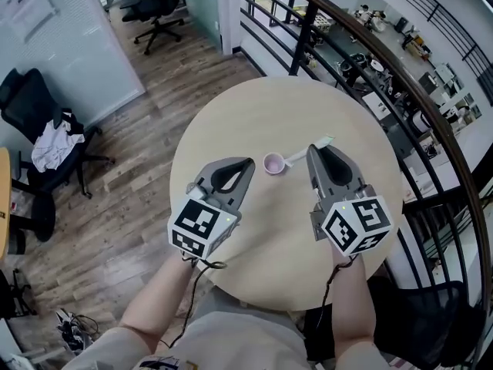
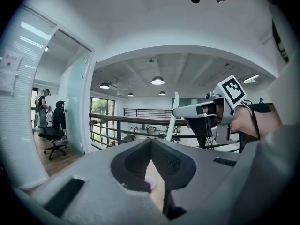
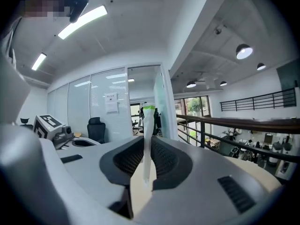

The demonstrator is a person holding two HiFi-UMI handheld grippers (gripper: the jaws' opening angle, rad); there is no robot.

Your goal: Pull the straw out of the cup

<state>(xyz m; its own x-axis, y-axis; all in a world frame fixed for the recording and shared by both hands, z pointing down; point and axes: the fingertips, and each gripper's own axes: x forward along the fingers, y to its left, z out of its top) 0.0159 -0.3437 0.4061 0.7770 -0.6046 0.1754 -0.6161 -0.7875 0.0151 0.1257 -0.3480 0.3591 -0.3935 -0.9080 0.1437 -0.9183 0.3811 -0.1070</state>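
A small pink cup (image 1: 273,163) stands near the middle of the round pale table (image 1: 254,114). My right gripper (image 1: 312,149) is shut on a white straw (image 1: 320,143), which lies slantwise across its tips, the lower end showing just right of the cup. In the right gripper view the straw (image 3: 147,144) stands upright between the pads with its green-marked tip on top. My left gripper (image 1: 248,161) hangs just left of the cup, jaws together with nothing in them. The left gripper view shows the cup (image 2: 149,183) below the jaws and the right gripper (image 2: 187,110) with the straw (image 2: 174,111) raised.
A dark curved railing (image 1: 370,60) runs behind and to the right of the table, with a lower floor beyond it. Black office chairs (image 1: 31,106) stand on the wooden floor at left. A glass partition (image 1: 77,45) is at the far left.
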